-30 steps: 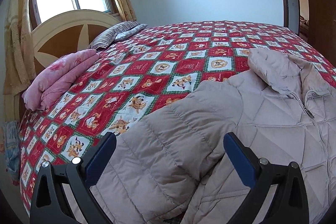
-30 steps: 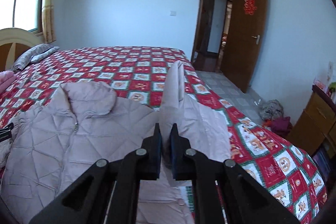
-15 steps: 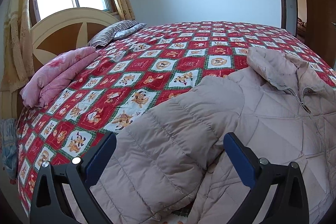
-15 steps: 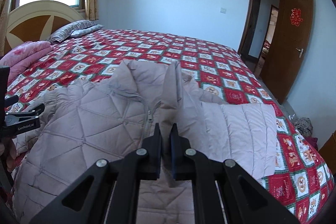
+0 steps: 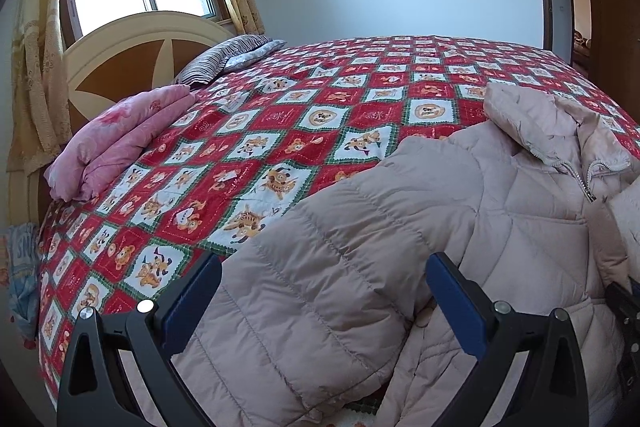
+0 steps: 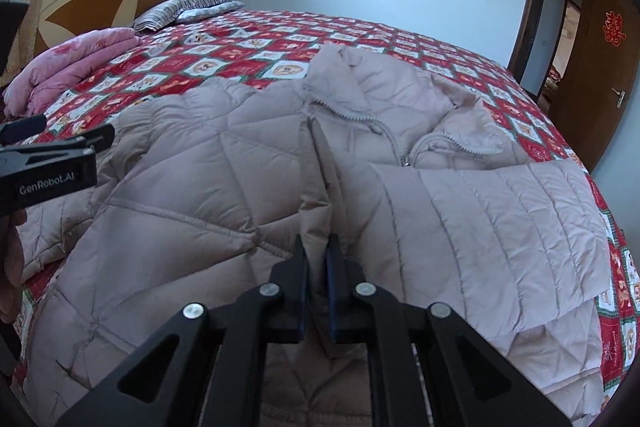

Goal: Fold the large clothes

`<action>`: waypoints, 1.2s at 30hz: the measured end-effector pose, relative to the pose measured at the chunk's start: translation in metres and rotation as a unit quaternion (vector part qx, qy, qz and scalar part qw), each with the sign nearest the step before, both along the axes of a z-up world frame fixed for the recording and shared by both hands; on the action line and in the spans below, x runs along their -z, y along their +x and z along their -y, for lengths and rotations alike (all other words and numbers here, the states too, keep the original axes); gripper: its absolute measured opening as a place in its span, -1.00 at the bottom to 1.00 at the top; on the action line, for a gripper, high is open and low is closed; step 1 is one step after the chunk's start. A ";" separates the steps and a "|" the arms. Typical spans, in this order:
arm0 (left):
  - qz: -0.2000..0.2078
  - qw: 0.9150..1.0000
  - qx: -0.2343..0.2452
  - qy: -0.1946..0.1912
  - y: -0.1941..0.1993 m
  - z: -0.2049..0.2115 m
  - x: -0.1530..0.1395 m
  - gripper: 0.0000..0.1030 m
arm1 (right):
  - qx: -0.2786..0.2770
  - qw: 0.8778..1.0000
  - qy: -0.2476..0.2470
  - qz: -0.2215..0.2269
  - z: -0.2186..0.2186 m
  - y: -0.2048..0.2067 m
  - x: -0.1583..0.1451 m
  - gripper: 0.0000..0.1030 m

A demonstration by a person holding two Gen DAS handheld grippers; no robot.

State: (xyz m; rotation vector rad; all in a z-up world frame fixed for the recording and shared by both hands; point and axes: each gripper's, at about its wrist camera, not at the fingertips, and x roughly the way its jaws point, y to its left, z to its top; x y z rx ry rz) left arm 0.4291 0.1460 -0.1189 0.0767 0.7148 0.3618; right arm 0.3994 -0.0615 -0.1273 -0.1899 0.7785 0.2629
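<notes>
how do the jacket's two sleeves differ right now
The right sleeve is folded across the jacket front, lying flat with its cuff end pinched in the right tool, whose jaws are just opening. The left sleeve is not yet folded: it runs down the jacket's outer side, puffy, between the wide-open fingers of the left tool, untouched. Both are the same pale pink quilted fabric with stitched bands.

Both wrist views low, close, sharing the jacket (image 5: pixel 360 247).
</notes>
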 end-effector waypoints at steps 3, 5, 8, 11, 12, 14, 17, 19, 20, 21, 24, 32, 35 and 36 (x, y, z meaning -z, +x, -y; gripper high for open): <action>0.002 1.000 0.002 0.002 -0.001 0.004 -0.004 0.98 | -0.014 0.999 0.030 -0.018 0.006 -0.002 -0.004 -0.17; 0.010 1.000 0.007 0.000 -0.003 0.008 -0.011 0.98 | -0.019 0.997 0.066 -0.020 0.017 -0.010 -0.018 0.20; 0.026 1.000 0.016 0.000 -0.006 0.021 -0.024 0.98 | -0.037 0.995 0.094 -0.008 0.033 -0.031 -0.043 0.35; 0.037 0.999 0.037 -0.003 -0.005 0.041 -0.036 0.98 | -0.047 0.992 0.116 0.009 0.059 -0.051 -0.064 0.41; 0.039 0.998 0.047 -0.003 -0.004 0.051 -0.038 0.98 | -0.037 0.993 0.115 0.018 0.068 -0.054 -0.068 0.41; 0.040 0.997 0.067 0.003 -0.002 0.073 -0.040 0.98 | 0.005 0.995 0.095 0.038 0.092 -0.051 -0.071 0.41; 0.035 0.994 0.101 0.019 0.003 0.112 -0.035 0.98 | 0.109 0.990 0.071 0.053 0.140 -0.025 -0.065 0.11; 0.035 0.992 0.116 0.045 0.007 0.136 -0.027 0.98 | 0.180 0.980 0.066 0.055 0.180 -0.002 -0.055 0.01; 0.032 0.990 0.120 0.063 0.009 0.145 -0.022 0.98 | 0.210 0.974 0.067 0.053 0.196 0.008 -0.051 0.01; 0.024 0.989 0.121 0.085 0.012 0.154 -0.014 0.98 | 0.231 0.969 0.073 0.046 0.211 0.020 -0.044 0.01; -0.005 0.982 0.113 0.149 0.020 0.161 0.008 0.98 | 0.231 0.970 0.070 0.002 0.225 0.049 -0.018 0.01; -0.059 0.990 0.079 0.104 0.028 0.115 0.044 0.98 | 0.179 0.983 -0.010 -0.033 0.189 0.069 0.030 0.11; -0.054 0.992 0.076 0.091 0.028 0.111 0.049 0.98 | 0.182 0.983 -0.001 -0.036 0.195 0.068 0.029 0.26; -0.052 0.992 0.075 0.090 0.028 0.110 0.050 0.98 | 0.181 0.983 0.002 -0.038 0.195 0.068 0.029 0.29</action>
